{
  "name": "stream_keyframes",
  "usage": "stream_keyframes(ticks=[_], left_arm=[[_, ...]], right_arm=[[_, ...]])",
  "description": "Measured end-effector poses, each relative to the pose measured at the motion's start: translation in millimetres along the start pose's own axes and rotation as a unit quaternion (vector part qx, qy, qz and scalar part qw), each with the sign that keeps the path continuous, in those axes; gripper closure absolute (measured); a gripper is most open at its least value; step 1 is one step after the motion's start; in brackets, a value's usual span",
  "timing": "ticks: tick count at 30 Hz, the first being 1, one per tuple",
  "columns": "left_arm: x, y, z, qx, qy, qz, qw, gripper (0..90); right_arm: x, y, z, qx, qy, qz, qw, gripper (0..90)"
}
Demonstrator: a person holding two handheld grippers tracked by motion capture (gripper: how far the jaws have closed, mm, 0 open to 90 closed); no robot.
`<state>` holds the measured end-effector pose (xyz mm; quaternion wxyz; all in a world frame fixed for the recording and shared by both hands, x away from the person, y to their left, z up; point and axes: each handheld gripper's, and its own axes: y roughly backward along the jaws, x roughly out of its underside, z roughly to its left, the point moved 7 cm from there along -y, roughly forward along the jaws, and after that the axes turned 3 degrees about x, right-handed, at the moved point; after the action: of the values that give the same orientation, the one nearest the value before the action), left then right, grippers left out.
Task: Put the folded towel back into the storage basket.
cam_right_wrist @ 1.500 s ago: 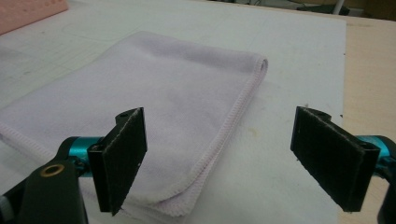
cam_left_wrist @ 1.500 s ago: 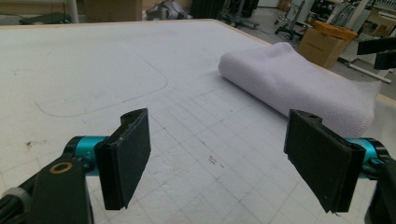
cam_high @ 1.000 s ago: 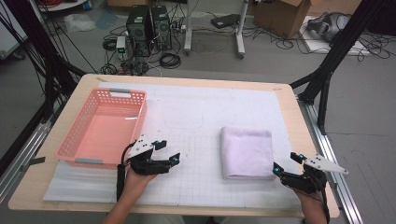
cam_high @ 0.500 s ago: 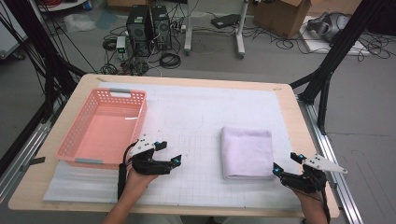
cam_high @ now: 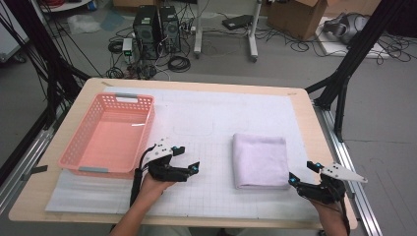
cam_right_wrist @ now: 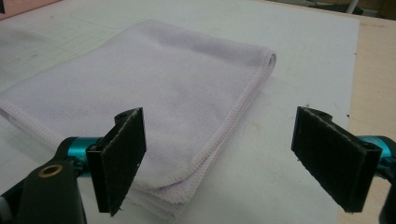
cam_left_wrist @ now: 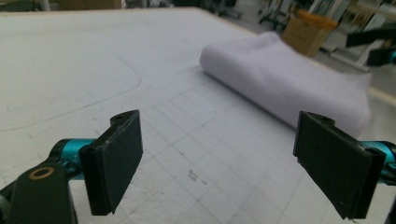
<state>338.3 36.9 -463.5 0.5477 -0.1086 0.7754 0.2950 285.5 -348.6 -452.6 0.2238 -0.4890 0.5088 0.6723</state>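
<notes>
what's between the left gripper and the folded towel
Nothing: in the high view, just bare gridded mat separates the left gripper from the folded towel.

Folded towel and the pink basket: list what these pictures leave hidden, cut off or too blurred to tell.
- Towel: its underside lies against the mat in all three views, and how many layers it has cannot be counted.
- Towel's far end, left gripper view: blurred, its lower right part behind the right-hand jaw.
- Towel's near corner, right gripper view: partly behind the left-hand jaw.
- Basket: its near wall hides the floor strip behind it in the high view.
</notes>
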Motion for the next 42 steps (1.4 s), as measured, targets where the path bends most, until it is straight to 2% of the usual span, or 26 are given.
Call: stream_keyframes(ticks=[2, 4, 7, 10, 19, 23, 24, 27, 30, 31, 34, 39, 42], left_arm=[[-3.1, -4.9, -1.4, 0.005, 0.006, 0.012, 0.9999, 16.2], [-8.3, -10.0, -4.8, 0.011, -0.002, 0.013, 0.9999, 16.3], [-14.5, -19.6, -10.8, 0.021, -0.008, 0.028, 0.9994, 16.5], [-23.6, -29.8, -13.9, 0.028, 0.005, 0.030, 0.9991, 16.2], [-35.7, -70.3, -18.2, 0.045, 0.039, 0.063, 0.9962, 16.4], [-35.8, -88.7, -21.8, 0.041, 0.052, 0.081, 0.9945, 16.9], [-35.8, -88.7, -21.8, 0.041, 0.052, 0.081, 0.9945, 17.0], [-36.5, -102.7, -27.9, 0.045, 0.052, 0.094, 0.9932, 17.0], [-38.2, -111.5, -32.9, 0.055, 0.077, 0.093, 0.9912, 17.0], [-38.2, -113.9, -34.1, 0.060, 0.081, 0.093, 0.9905, 17.1], [-34.2, -120.9, -34.5, 0.057, 0.091, 0.099, 0.9892, 17.9], [-29.6, -127.7, -40.0, 0.059, 0.084, 0.113, 0.9883, 17.9], [-28.3, -134.9, -44.9, 0.061, 0.087, 0.123, 0.9867, 18.3]], right_arm=[[0.1, 0.4, -0.1, -0.002, 0.001, 0.000, 1.0000, 16.7], [0.3, 0.3, -0.2, -0.001, 0.000, 0.001, 1.0000, 16.7], [0.6, 0.5, -0.2, -0.003, -0.001, 0.002, 1.0000, 16.7], [1.1, 0.6, -0.4, -0.003, -0.001, 0.004, 1.0000, 16.7], [0.5, -0.4, -0.8, -0.007, -0.003, 0.004, 1.0000, 16.7], [0.0, -1.0, -0.7, -0.008, -0.001, 0.004, 1.0000, 16.7], [0.2, -1.0, 0.1, -0.010, -0.002, 0.006, 0.9999, 16.7], [0.6, -1.8, -0.4, -0.008, 0.001, 0.009, 0.9999, 16.7], [1.1, -2.0, -0.4, -0.009, 0.001, 0.012, 0.9999, 16.7], [1.1, -2.0, -0.5, -0.009, 0.002, 0.012, 0.9999, 16.7], [0.7, -1.9, -0.8, -0.009, 0.003, 0.012, 0.9999, 16.7], [1.1, -2.3, -2.1, -0.009, 0.001, 0.014, 0.9999, 16.7], [0.8, -2.1, -2.0, -0.010, -0.003, 0.013, 0.9999, 16.7]])
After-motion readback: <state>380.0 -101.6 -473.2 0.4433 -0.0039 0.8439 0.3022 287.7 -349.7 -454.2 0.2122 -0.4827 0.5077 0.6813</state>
